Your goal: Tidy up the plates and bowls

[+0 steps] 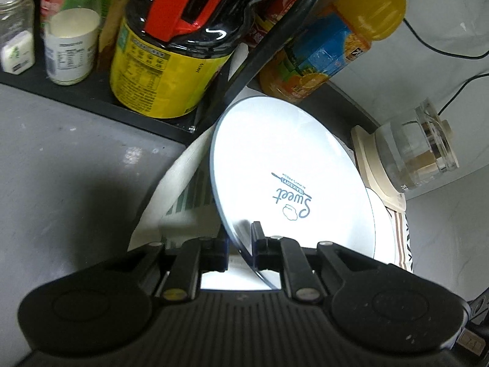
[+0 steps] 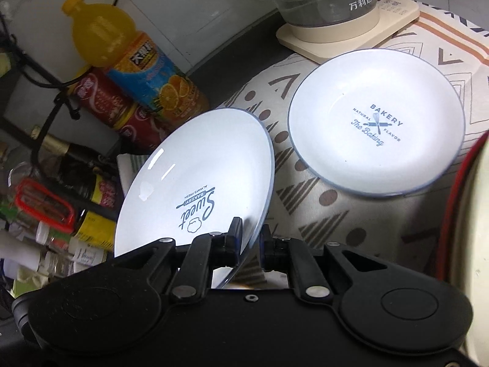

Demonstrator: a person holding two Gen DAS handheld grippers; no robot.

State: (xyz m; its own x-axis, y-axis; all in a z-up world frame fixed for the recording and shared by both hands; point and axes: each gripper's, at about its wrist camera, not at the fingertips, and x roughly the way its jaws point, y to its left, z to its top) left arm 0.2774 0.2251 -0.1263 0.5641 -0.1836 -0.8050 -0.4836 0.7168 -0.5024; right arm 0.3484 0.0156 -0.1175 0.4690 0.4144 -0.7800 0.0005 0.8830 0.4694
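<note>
My left gripper (image 1: 240, 238) is shut on the rim of a white "Sweet Bakery" plate (image 1: 290, 171), which stands tilted above the patterned cloth. My right gripper (image 2: 249, 238) is shut on the rim of a white "Sweet Bakery" plate (image 2: 195, 180), held tilted off the cloth. Whether both views show one plate I cannot tell. A second white dish marked "Bakery The Baking" (image 2: 376, 122) lies flat on the cloth (image 2: 308, 214) to the right. The edge of another white dish (image 1: 382, 223) shows behind the held plate in the left wrist view.
A black rack (image 1: 91, 98) holds jars and a yellow-labelled bottle (image 1: 162, 61). An orange juice bottle (image 2: 137, 61) and red cans (image 2: 110, 101) stand behind. A glass kettle on a cream base (image 2: 345, 21) sits at the back; it also shows in the left wrist view (image 1: 409, 156). A red-rimmed object (image 2: 458, 214) is at the right.
</note>
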